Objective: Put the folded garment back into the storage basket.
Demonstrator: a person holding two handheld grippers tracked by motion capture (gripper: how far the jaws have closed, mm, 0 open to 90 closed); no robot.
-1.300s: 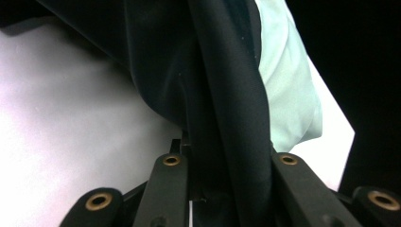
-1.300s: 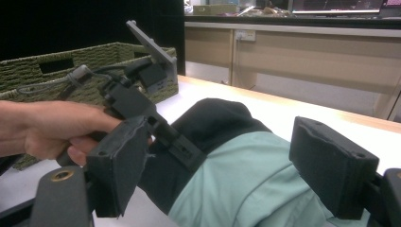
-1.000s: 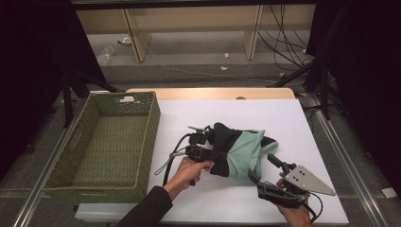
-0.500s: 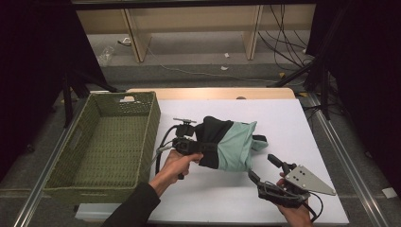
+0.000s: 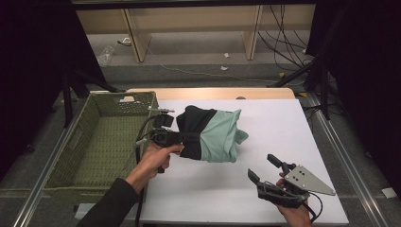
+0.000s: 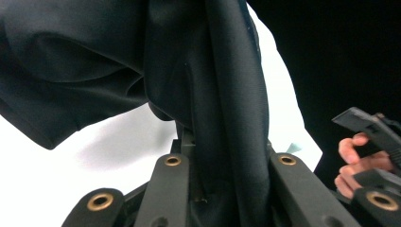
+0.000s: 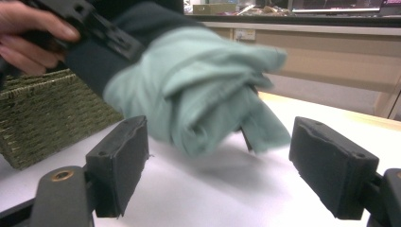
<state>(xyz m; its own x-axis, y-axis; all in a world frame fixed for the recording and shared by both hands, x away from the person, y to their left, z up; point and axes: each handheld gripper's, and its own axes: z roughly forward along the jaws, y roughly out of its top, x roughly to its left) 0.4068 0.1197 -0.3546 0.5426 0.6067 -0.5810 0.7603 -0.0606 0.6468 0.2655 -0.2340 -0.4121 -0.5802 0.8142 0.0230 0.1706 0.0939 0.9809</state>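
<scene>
So the left tool (image 5: 185, 138) is clamped on the dark edge of a bunched-up black and mint-green garment (image 5: 215, 135), holding it up just above the white table (image 5: 283, 132), right beside the green woven basket (image 5: 94, 142). In the left gripper view the black fabric (image 6: 227, 118) runs straight down between the jaws. The right tool (image 5: 265, 170) sits near the table's front edge, well apart from the garment, jaws spread wide with nothing between them.
</scene>
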